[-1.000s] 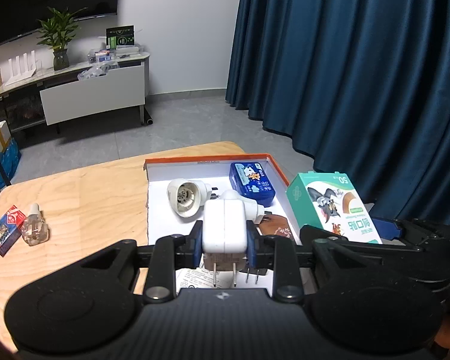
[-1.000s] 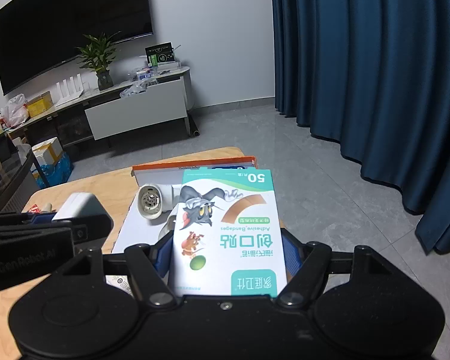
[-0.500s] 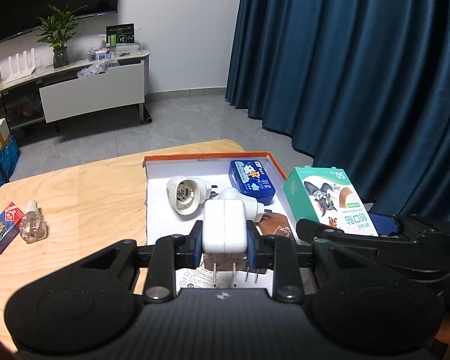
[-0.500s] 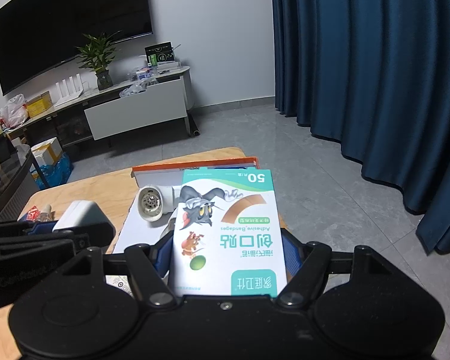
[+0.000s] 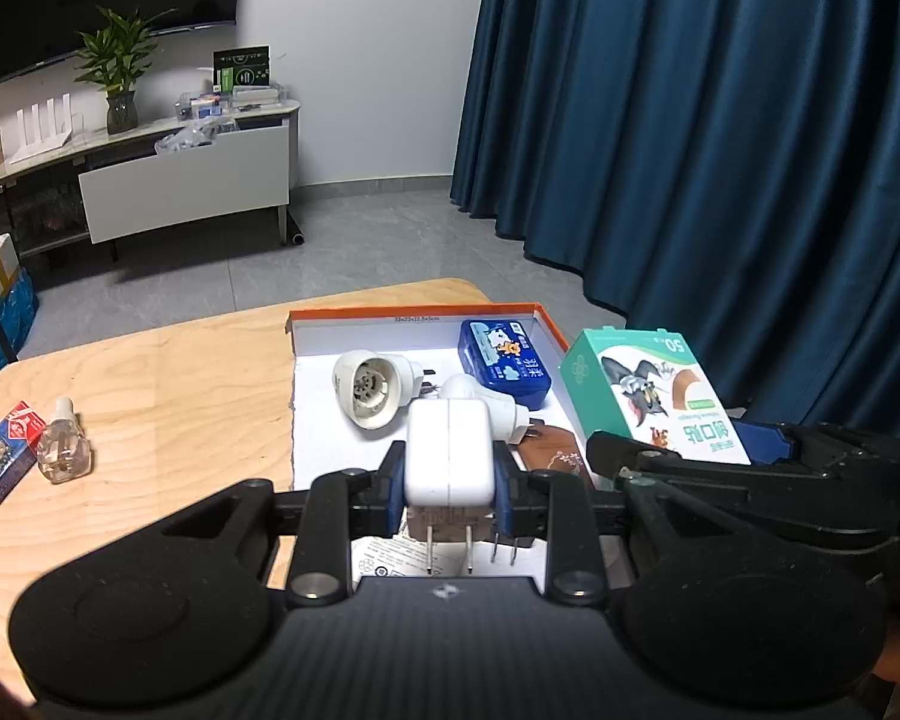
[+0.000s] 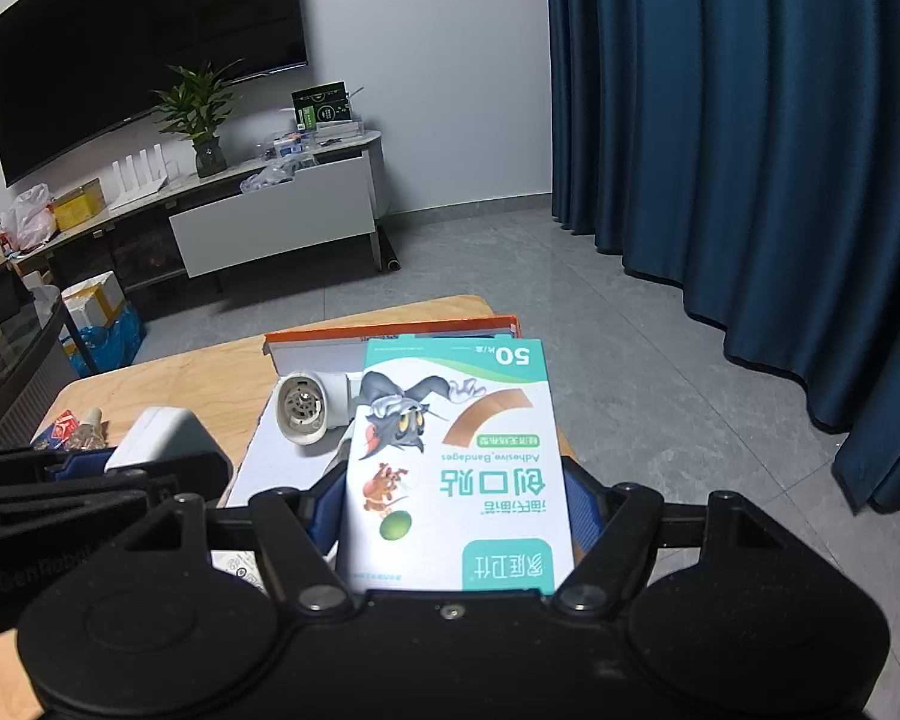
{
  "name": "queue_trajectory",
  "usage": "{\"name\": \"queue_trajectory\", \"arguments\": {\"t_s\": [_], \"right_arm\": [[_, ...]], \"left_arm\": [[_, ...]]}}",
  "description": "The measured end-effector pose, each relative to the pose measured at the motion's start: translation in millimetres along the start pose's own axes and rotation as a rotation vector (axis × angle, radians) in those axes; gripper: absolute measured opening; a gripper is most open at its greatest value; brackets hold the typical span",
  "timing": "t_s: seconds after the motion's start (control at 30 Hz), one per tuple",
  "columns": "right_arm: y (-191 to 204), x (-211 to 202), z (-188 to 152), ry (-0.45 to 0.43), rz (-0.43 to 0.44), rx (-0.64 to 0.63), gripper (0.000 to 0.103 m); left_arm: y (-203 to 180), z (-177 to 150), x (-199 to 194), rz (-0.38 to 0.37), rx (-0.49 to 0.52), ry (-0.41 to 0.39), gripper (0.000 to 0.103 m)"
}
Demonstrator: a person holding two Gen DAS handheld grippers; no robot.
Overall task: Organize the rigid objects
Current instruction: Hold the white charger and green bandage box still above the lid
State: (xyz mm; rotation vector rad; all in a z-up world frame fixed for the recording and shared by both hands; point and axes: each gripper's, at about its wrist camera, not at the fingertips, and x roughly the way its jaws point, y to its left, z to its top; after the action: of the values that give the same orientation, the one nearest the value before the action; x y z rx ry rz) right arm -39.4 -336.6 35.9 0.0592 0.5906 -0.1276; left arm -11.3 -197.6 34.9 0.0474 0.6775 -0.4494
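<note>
Left wrist view: left gripper [image 5: 449, 483] clamped on charger [image 5: 448, 456], right gripper [image 6: 455, 510] clamped on bandage box [image 6: 457, 468], both above tray [image 5: 411, 315], mid-carry, probably needing lowering into bare spots next.

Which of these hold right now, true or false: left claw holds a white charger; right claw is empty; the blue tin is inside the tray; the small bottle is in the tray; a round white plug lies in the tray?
1. The left claw holds a white charger. True.
2. The right claw is empty. False: it grips a bandage box.
3. The blue tin is inside the tray. True.
4. The small bottle is in the tray. False: it lies on the table, left of the tray, beside a small red and blue box.
5. A round white plug lies in the tray. True.
</note>
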Motion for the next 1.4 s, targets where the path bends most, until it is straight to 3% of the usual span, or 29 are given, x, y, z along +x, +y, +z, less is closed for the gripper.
{"name": "queue_trajectory", "arguments": {"t_s": [1.4], "right_arm": [[2,13,-4,0.016,0.0,-0.01,0.084]], "left_arm": [[2,-1,5,-0.009,-0.011,0.006,0.029]]}}
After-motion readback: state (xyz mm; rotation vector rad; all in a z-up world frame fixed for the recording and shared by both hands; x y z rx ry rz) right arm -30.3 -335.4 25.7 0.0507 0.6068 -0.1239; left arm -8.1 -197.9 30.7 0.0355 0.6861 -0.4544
